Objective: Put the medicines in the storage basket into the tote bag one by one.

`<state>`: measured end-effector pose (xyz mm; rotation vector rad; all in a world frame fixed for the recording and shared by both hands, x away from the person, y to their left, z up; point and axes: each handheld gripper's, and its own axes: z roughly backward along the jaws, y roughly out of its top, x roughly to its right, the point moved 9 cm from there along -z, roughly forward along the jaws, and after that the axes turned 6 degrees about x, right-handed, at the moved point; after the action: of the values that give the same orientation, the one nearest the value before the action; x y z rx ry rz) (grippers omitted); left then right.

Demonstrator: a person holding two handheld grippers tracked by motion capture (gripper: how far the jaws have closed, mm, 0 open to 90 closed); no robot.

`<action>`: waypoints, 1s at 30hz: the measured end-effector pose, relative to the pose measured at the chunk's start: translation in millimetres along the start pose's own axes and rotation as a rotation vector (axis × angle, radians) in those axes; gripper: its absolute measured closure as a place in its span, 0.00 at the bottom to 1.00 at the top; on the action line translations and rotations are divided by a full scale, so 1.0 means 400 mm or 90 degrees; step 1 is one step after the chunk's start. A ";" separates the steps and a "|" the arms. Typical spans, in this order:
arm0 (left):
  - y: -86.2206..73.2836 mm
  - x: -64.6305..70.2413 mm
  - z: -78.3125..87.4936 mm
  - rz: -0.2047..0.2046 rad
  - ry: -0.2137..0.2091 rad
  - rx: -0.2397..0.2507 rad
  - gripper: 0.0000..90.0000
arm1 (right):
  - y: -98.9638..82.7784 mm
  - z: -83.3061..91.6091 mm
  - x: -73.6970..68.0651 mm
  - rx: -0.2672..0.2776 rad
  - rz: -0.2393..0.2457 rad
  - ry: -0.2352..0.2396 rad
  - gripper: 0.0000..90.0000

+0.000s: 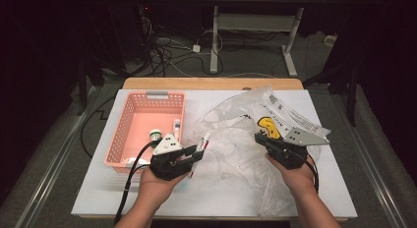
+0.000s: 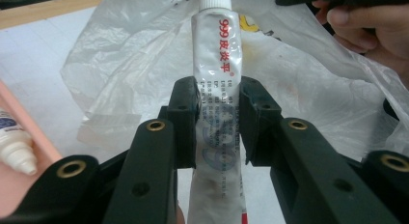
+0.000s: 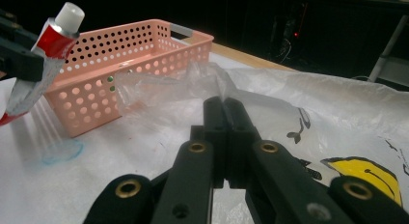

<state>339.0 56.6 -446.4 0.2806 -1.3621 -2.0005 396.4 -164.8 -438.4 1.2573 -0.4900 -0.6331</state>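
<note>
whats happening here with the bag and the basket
A person works with two hand-held grippers. The left gripper clamps a white ointment tube beside the pink basket, which already holds a few small items. The right gripper is shut, pinching the clear plastic bag spread on the table.

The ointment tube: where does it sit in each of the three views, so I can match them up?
High view: the ointment tube sticks out of the left gripper, just right of the pink basket.
Left gripper view: upright at centre, clamped between the jaws, cap at the top edge.
Right gripper view: far left edge, tilted, white cap uppermost.
Shared landmark: the pink basket, beside the tube.
</note>
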 end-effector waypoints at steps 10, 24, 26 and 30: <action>-0.012 0.038 -0.039 -0.010 -0.010 -0.002 0.76 | 0.007 0.008 0.008 0.007 0.003 -0.007 1.00; -0.015 0.078 -0.139 -0.026 -0.022 -0.022 0.76 | 0.016 0.016 0.010 0.014 0.003 -0.011 1.00; -0.014 0.082 -0.152 -0.030 -0.022 -0.027 0.76 | 0.017 0.017 0.009 0.015 0.003 -0.011 1.00; -0.014 0.080 -0.175 -0.032 -0.018 -0.033 0.76 | 0.023 0.019 0.008 0.022 -0.001 -0.008 1.00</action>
<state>350.2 -14.2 -475.1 0.2651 -1.3303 -2.0854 395.2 -171.0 -427.6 1.2870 -0.5133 -0.6365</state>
